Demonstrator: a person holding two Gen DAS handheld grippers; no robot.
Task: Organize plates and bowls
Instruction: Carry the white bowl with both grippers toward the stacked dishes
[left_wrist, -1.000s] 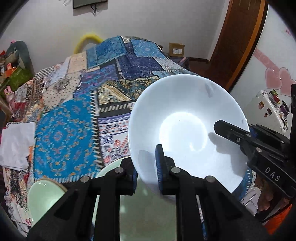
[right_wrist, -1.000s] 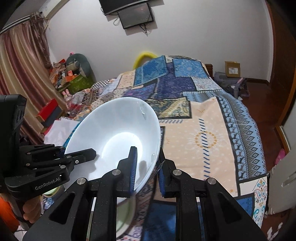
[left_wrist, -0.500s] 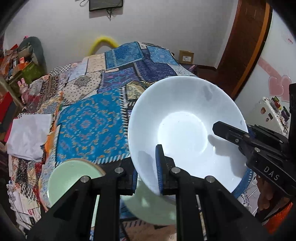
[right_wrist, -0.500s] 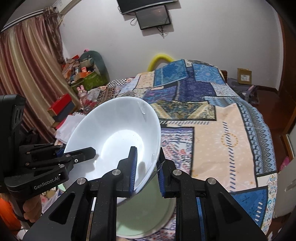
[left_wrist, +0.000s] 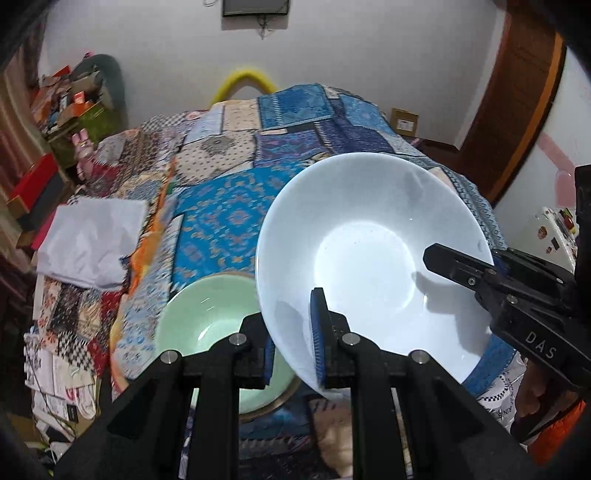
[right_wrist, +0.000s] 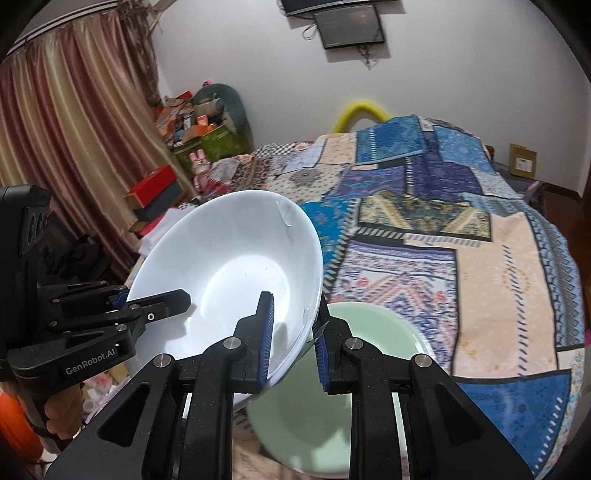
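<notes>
Rim grips from both sides, left gripper (left_wrist: 293, 339) and right gripper (right_wrist: 291, 341) each clamped onto the white bowl (left_wrist: 373, 258), keep it steady, probably for nesting into the green bowl (left_wrist: 207, 310) below.

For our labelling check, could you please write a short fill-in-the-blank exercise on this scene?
1. Both grippers clamp the rim of the ___ bowl.
2. The bowl lying below it on the bed is pale ___.
3. The left gripper and right gripper hold ___ sides of the rim.

Missing words: white; green; opposite
</notes>
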